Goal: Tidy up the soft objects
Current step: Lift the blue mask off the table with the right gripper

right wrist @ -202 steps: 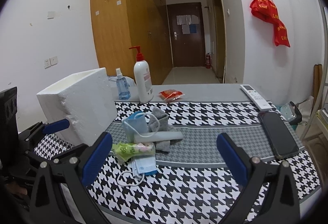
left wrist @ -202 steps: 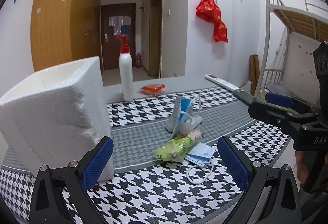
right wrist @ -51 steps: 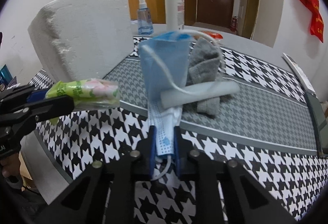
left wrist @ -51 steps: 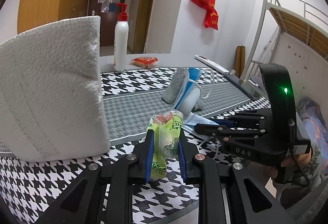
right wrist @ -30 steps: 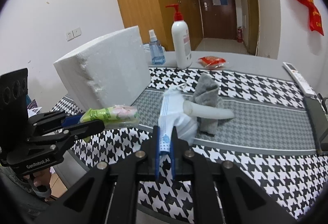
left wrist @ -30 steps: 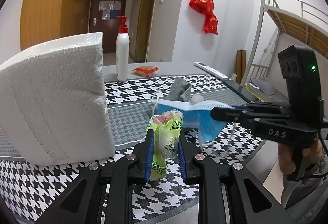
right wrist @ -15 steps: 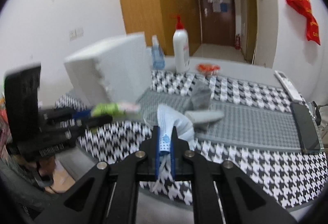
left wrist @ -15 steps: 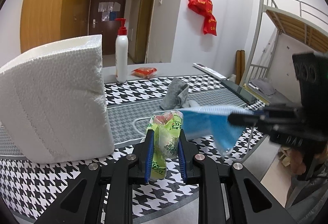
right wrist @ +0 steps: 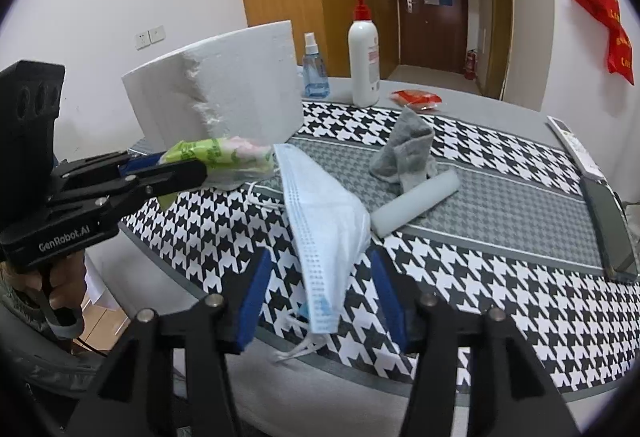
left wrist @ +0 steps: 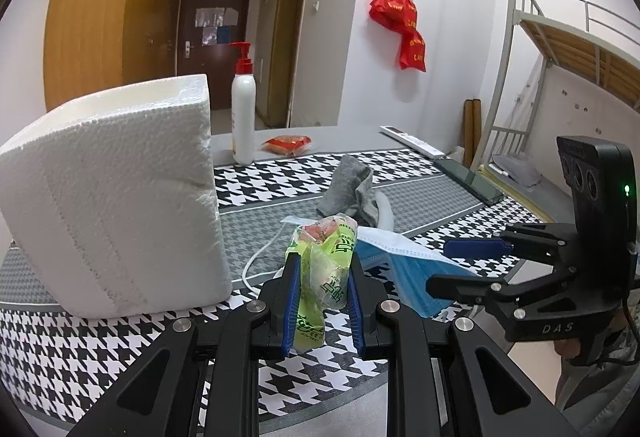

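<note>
My left tongs (left wrist: 322, 301), levelled at lower centre, are pinching the green packet (left wrist: 322, 277); my right tongs (right wrist: 320, 297) are standing spread around the blue mask (right wrist: 324, 225), which is draping over the counter (right wrist: 500, 301) edge.

A white pump bottle (right wrist: 363, 64) and small blue spray bottle (right wrist: 314, 67) stand behind a foam block (left wrist: 116, 193) on the houndstooth surface (right wrist: 500, 301).
</note>
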`<state>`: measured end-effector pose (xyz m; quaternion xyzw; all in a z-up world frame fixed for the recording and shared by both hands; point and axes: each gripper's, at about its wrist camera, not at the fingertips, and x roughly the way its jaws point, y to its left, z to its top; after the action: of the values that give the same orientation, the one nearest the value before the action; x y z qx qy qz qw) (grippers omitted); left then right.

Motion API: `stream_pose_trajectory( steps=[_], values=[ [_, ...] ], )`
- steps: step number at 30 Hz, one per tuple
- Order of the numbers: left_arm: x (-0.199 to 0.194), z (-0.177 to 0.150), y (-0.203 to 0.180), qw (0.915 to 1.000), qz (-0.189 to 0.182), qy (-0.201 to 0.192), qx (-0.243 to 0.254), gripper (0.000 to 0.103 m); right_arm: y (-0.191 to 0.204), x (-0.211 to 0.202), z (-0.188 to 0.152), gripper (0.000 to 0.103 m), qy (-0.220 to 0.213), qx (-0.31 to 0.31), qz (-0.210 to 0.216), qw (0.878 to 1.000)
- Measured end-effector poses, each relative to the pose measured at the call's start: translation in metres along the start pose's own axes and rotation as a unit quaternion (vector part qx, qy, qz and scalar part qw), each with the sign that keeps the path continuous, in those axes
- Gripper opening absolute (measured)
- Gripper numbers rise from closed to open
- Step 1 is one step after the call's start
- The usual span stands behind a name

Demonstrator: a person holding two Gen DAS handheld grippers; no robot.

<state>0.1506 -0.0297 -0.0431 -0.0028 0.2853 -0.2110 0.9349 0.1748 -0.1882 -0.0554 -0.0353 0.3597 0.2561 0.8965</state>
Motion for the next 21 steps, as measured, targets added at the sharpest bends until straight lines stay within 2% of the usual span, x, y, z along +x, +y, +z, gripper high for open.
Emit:
stream_pose_trajectory(
  steps=[8,14,19,21],
  values=[
    [-0.001,-0.001,0.006,1.0000,0.002,-0.002,-0.007,0.023,-0.008,0.005,0.013,0.057,-0.006,0.029,0.023,0.999],
    [0.003,-0.002,0.007,1.0000,-0.003,0.001,-0.009,0.023,-0.006,0.034,0.013,0.057,0.031,0.022,0.002,0.999],
    [0.006,-0.002,0.010,0.9999,-0.006,0.004,-0.010,0.023,-0.015,0.045,0.015,0.056,0.031,0.039,0.006,0.999],
    [0.007,-0.002,0.012,0.9999,-0.004,0.004,-0.012,0.023,-0.020,0.045,0.016,0.023,0.025,0.050,0.009,0.998]
  ],
)
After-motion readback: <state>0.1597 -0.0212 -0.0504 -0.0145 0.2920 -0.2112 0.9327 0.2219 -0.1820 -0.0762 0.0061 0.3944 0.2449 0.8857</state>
